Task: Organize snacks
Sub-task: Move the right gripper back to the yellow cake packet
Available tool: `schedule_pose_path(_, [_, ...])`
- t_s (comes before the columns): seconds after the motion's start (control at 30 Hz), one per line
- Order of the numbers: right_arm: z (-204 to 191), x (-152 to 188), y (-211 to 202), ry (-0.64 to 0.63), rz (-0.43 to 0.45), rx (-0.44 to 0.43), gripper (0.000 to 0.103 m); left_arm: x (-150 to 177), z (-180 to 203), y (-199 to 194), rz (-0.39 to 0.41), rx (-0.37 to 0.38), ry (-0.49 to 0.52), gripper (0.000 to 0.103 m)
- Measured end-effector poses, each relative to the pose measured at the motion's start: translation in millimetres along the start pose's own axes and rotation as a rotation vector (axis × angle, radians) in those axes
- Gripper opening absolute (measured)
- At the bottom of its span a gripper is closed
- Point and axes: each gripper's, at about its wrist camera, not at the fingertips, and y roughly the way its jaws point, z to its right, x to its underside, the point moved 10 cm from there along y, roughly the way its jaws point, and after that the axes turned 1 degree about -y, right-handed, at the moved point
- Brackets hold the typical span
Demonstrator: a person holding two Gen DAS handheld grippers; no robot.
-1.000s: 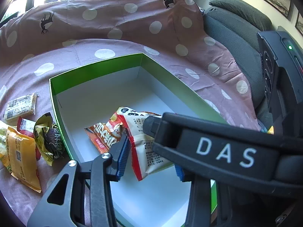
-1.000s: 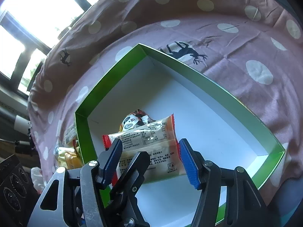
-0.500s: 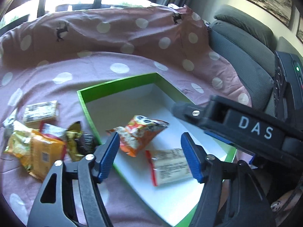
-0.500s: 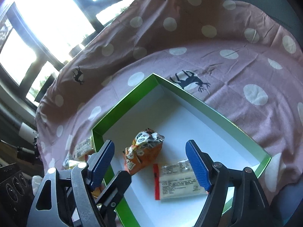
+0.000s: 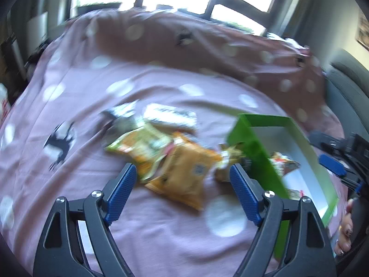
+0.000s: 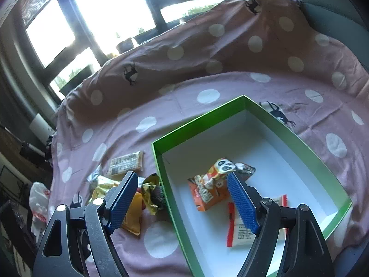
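Observation:
My left gripper (image 5: 182, 170) is empty, its jaws still opening, above a loose pile of snacks on the pink dotted cloth. An orange-yellow packet (image 5: 184, 173) lies just beyond its fingertips, with a green-yellow packet (image 5: 138, 145) and a pale bar packet (image 5: 170, 115) behind; this view is blurred. The green box (image 6: 161, 161) holds an orange panda packet (image 6: 212, 184) and a white-and-red packet (image 6: 239, 233). My right gripper (image 6: 182, 176) hangs open and empty over the box's left wall.
Left of the box lie a yellow packet (image 6: 133, 217), a gold-and-dark packet (image 6: 152, 194) and a cream bar packet (image 6: 125, 164). A white plastic bag (image 6: 39, 203) sits off the cloth at left. A grey sofa back (image 5: 346, 106) rises at right. A hand (image 5: 346, 230) shows at the lower right.
Both grippers opened and drew back from the box, leaving the orange panda packet and the white-and-red packet inside. The left gripper swung left over the snack pile on the cloth.

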Motion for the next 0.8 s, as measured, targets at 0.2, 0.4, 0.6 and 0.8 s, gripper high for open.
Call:
schedule_pose_path(0.2, [-32.9, 8.4, 10.7, -0.044, -0.019, -0.058, 0.08, 0.5, -72.1, -1.9, 0.001, -0.192, -0.111, 0.083])
schedule_pose_path(0.4, [-64.4, 25.2, 28.5, -0.087, -0.095, -0.111, 0.08, 1.4, -113.0, -5.9, -0.012, -0.22, -0.237, 0.083])
schedule_pose_path(0.6, [-102.7, 54.7, 51.8, -0.095, -0.223, -0.17, 0.08, 3.3, -129.2, -1.6, -0.042, -0.273, -0.262, 0.083])
schedule_pose_path(0.8, [-125.5, 81.5, 85.0, -0.138, -0.289, -0.114, 0.08, 2.9, -131.6, -2.2, -0.045, -0.263, -0.255, 0.083])
